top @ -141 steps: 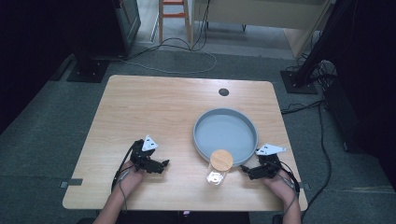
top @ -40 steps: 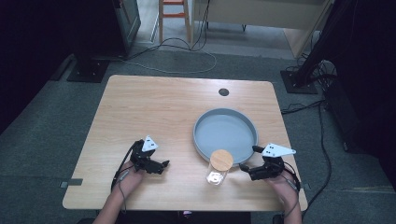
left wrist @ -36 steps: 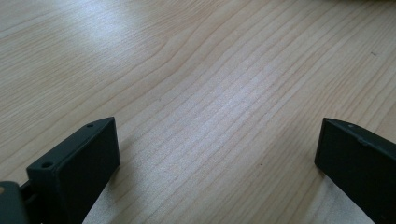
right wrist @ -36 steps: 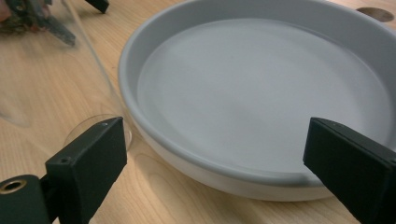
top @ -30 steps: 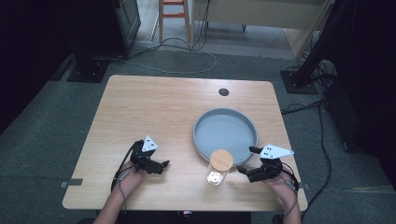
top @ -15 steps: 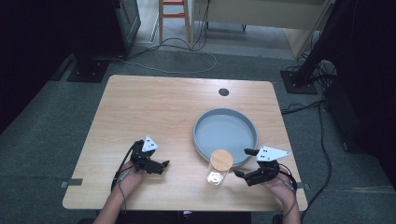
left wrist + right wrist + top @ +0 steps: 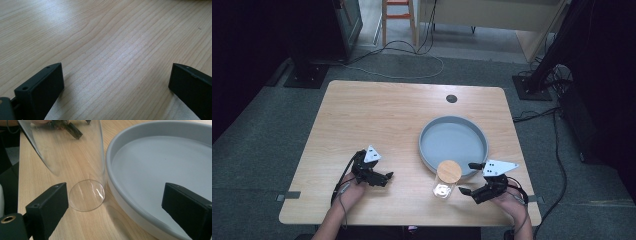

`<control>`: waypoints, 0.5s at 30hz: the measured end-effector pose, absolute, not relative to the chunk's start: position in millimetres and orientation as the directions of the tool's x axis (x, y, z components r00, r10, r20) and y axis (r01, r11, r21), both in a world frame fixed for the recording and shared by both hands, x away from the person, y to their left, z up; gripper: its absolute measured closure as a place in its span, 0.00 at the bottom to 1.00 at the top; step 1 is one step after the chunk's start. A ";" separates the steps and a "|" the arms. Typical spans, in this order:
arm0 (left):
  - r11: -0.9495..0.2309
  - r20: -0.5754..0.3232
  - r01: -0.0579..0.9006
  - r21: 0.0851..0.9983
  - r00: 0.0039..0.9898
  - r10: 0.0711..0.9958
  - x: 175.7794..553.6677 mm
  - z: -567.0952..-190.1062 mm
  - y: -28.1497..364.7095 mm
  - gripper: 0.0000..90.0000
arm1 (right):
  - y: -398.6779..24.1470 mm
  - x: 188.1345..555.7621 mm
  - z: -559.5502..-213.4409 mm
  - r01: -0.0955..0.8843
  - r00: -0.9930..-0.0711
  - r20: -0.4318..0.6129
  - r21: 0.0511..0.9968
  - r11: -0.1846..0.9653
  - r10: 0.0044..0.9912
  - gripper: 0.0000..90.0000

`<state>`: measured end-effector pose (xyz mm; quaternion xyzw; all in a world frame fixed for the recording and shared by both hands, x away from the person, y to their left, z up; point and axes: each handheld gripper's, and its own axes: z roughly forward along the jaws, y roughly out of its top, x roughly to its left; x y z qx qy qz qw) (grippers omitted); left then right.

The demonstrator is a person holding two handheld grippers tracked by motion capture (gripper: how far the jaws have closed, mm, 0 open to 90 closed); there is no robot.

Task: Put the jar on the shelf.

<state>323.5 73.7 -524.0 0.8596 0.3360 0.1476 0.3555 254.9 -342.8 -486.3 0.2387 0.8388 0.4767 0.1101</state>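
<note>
Right gripper (image 7: 467, 178) jaws wide (empty) beside jar (image 7: 446, 178).

Grey carpet floor (image 7: 257, 150), cables (image 7: 412, 55), orange stool (image 7: 396, 12), dark surroundings.

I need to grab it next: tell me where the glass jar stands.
High view: the glass jar stands upright at the table's near right, against the grey tray's near rim, just left of the right gripper.

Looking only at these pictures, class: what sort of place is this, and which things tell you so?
Probably a lab or workshop set up for recording. A bare wooden table stands on grey carpet, cables trail across the floor behind it, and dark equipment stands flank it.
</note>
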 end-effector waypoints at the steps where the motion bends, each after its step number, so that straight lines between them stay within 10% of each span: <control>1: -0.522 0.015 0.472 0.710 0.731 0.682 323.6 -524.0 73.7 0.00 | -342.3 254.6 -486.4 0.295 -0.863 0.043 0.852 0.434 0.503 0.08; 15: -0.522 0.015 0.473 0.710 0.731 0.683 323.5 -523.9 73.7 0.00 | -333.1 252.8 -486.7 0.276 -0.880 0.029 0.843 0.462 0.473 0.08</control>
